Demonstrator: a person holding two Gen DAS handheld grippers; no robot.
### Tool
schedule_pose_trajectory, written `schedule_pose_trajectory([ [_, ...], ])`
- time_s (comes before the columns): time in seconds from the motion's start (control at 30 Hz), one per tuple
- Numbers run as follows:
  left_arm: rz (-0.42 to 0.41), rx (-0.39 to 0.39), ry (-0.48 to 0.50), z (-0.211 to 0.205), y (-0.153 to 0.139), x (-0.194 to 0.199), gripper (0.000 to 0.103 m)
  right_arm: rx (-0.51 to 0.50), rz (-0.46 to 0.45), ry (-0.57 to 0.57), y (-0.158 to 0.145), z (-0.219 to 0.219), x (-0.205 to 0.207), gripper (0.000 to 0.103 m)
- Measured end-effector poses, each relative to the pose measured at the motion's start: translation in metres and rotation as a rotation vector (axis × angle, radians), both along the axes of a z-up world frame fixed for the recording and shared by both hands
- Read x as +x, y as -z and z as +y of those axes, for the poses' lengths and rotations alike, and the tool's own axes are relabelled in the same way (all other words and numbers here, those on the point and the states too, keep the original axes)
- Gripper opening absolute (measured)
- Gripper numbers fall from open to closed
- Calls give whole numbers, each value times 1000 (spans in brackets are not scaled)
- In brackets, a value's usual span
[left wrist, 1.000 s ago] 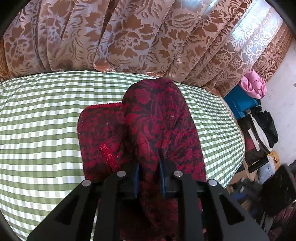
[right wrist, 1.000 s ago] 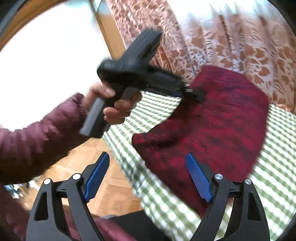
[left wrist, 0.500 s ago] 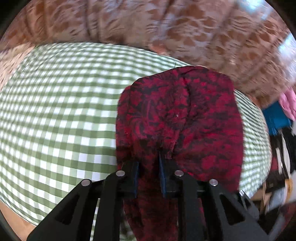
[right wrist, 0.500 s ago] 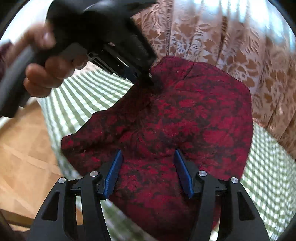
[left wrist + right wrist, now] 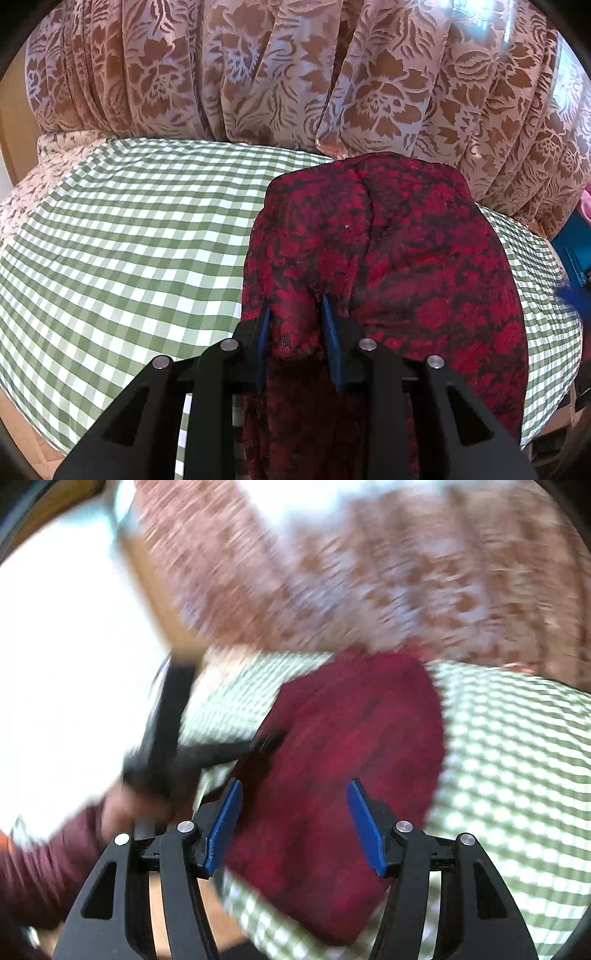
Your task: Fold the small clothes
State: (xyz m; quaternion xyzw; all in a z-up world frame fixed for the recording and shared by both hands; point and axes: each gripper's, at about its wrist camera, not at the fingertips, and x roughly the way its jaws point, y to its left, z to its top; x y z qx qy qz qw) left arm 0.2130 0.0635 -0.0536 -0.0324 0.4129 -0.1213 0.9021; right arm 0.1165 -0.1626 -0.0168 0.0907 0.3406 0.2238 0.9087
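Note:
A dark red patterned garment (image 5: 406,258) lies folded on the green checked tablecloth (image 5: 129,240). My left gripper (image 5: 295,317) holds a bunched fold of its near edge between the blue pads, and its jaws are opening. The right wrist view is blurred. There my right gripper (image 5: 293,782) stands open just above the garment (image 5: 351,720), with nothing pinched. The left gripper (image 5: 266,740) shows at the garment's left edge, held by a hand (image 5: 122,812) in a maroon sleeve (image 5: 37,867).
A brown floral curtain (image 5: 258,74) hangs right behind the table. The tablecloth (image 5: 517,757) spreads bare left of the garment in the left wrist view. Blue and pink items (image 5: 576,240) sit past the right edge. Wooden floor (image 5: 22,443) lies below the near edge.
The left gripper has sunk and laid the garment over onto itself, and its pads have spread apart on the fold. The right gripper narrowed its jaws and swung across over the garment.

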Motion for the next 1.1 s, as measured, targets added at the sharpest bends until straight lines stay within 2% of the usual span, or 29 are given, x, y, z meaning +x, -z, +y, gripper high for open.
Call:
schedule_pose_trajectory([
  [0.1, -17, 4, 4, 0, 1, 0, 26, 22, -10, 168, -12, -7, 39, 58],
  [0.17, -25, 0, 0, -1, 4, 2, 26, 35, 15, 233, -8, -3, 68, 58],
  [0.27, -46, 35, -27, -3, 16, 4, 27, -63, 120, 324, 29, 18, 117, 58],
  [0.33, -44, -1, -35, 2, 22, 8, 27, -174, 179, 341, 65, 31, 143, 61],
  [0.37, -46, -10, -37, 3, 22, 8, 27, -191, 199, 344, 79, 33, 148, 61],
  [0.4, -45, -17, -37, 4, 22, 9, 27, -167, 206, 364, 83, 30, 150, 61],
  [0.5, -59, -9, -40, 3, 21, 5, 27, -198, 197, 356, 79, 35, 148, 61],
  [0.7, -80, 3, -63, 2, 13, -4, 33, -133, 181, 348, 75, 24, 144, 64],
  [0.77, -89, 15, -67, 2, 9, -7, 37, -86, 170, 342, 69, 17, 140, 69],
  [0.9, -106, 36, -75, 2, 3, -15, 44, -33, 165, 333, 58, 8, 133, 94],
  [1.1, -122, 71, -102, 7, -4, -26, 57, 17, 142, 309, 45, -7, 112, 99],
])
